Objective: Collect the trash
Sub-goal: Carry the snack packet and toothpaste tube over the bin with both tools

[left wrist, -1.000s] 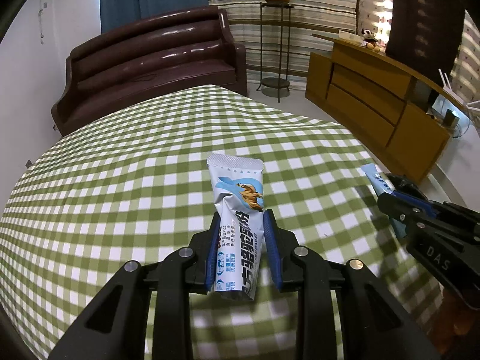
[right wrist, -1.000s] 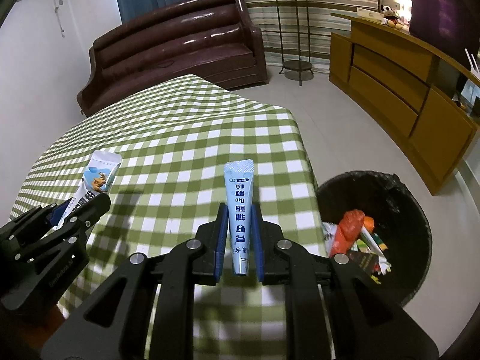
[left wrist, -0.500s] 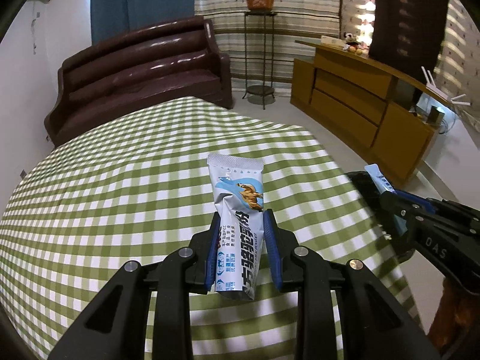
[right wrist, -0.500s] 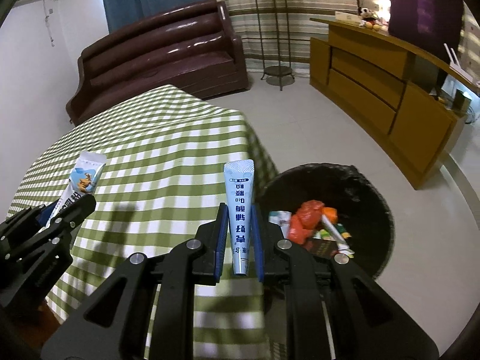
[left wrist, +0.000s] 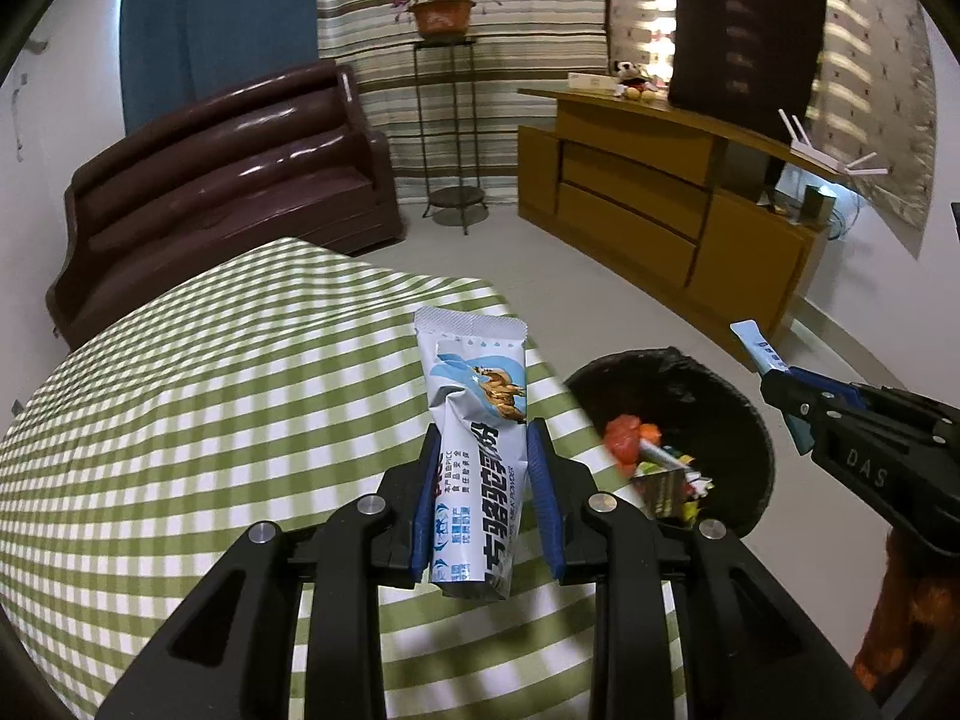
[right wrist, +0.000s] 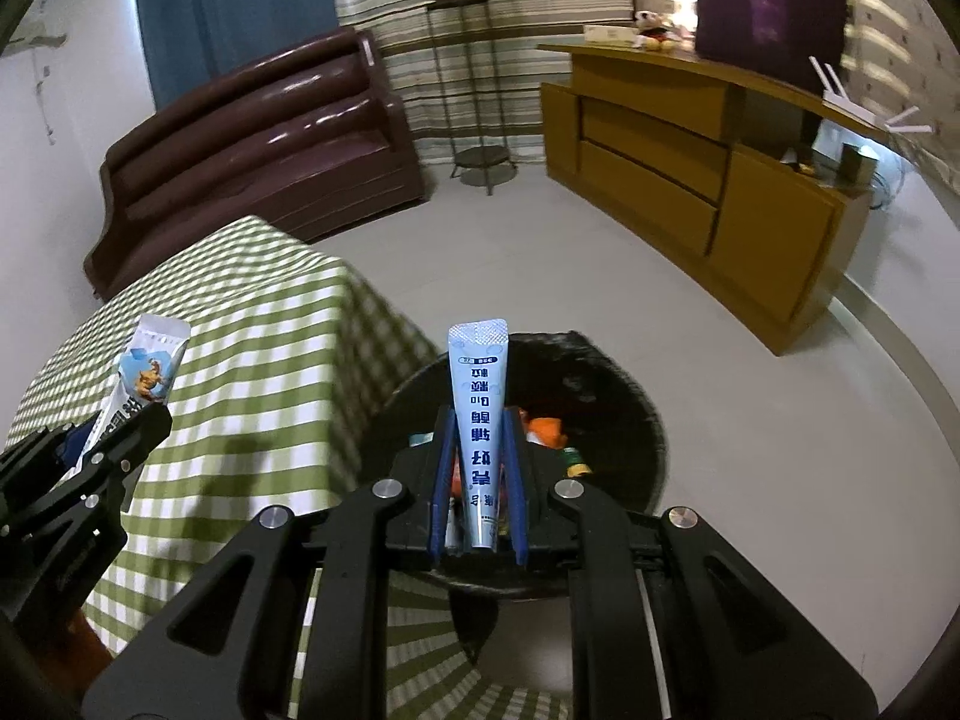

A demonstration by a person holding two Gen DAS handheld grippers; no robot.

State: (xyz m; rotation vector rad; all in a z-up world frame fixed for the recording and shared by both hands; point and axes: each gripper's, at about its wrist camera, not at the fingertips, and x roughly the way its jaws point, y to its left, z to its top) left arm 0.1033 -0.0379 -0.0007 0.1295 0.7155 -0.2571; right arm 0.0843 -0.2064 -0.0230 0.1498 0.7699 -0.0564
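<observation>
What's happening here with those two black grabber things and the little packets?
A person is clearing trash with two hand-held tongs. The left tongs grip a crumpled powder sachet above the green checked table. The right tongs pinch a slim blue packet right over the black trash bin, which already holds other wrappers. Neither packet has been dropped in yet.

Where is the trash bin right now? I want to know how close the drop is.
The black trash bin stands on the floor by the checkered table's corner; in the right wrist view it lies directly behind the right gripper.
</observation>
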